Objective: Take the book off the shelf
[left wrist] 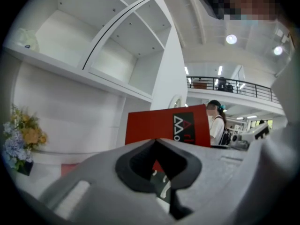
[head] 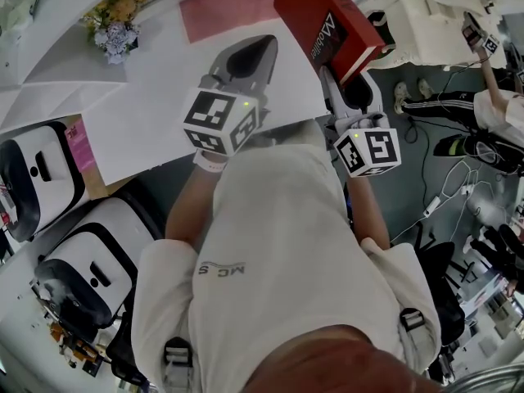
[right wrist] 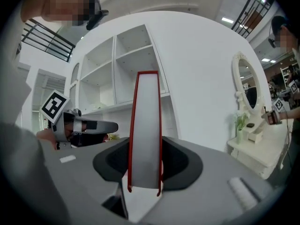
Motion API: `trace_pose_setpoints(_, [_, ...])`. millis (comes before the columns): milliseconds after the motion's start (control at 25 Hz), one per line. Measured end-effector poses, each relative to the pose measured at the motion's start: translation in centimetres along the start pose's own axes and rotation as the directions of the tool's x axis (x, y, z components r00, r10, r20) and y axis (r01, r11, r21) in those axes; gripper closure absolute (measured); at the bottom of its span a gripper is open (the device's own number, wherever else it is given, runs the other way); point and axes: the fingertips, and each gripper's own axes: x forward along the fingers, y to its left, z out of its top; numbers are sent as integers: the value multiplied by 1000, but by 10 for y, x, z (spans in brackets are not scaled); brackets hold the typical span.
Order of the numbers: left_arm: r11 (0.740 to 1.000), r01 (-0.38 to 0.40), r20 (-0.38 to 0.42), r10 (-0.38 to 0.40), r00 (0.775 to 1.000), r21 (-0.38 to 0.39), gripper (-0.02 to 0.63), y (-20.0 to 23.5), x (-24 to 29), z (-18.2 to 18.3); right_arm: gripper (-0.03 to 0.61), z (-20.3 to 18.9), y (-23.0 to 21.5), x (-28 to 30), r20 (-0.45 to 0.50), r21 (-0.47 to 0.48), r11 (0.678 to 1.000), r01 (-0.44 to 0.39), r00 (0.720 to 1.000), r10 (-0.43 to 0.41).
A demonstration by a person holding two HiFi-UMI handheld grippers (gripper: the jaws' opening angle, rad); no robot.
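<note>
Between the right tongs [right wrist: 145, 170] stands a clamped red book [right wrist: 146, 125], its black label [head: 326, 33] reading roughly "Mobile". Nearby, the left tongs [left wrist: 155, 142] sit pressed together, empty, facing open white shelves [left wrist: 93, 74].

Book [head: 327, 21] red cover smooth, prob. glossy card; page edge matt paper. Shelf [left wrist: 61, 36] smooth matt white.

Book [head: 323, 19] in right gripper [head: 345, 82], left gripper [head: 250, 56] beside it, shelf [right wrist: 117, 69] behind

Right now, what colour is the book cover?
Red book with black logo panel; head view shows it best.
</note>
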Motion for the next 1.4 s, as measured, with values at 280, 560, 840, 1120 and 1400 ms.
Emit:
trace_pose_setpoints(280, [1000,-26,-15,26,1000,0,612,9,-5,-13,410,-24,-9,28,-58,43,999,-6,998,9])
trace_pose_setpoints(560, [999,-43,-18,43,999,11,612,1,-5,-24,408,-29,-15,41,-85,37,998,-41,995,44])
trace_pose_setpoints(840, [997,-79,-21,79,997,-6,612,14,-15,-41,408,-33,-12,53,-100,16,997,-69,992,71])
trace_pose_setpoints(1120, [996,-93,-26,93,995,4,612,15,-23,-51,408,-33,-17,52,-106,40,996,-84,990,88])
trace_pose_setpoints(1400, [994,-113,-23,113,993,-10,612,20,-34,-57,408,-41,-16,45,-146,-30,996,-84,986,79])
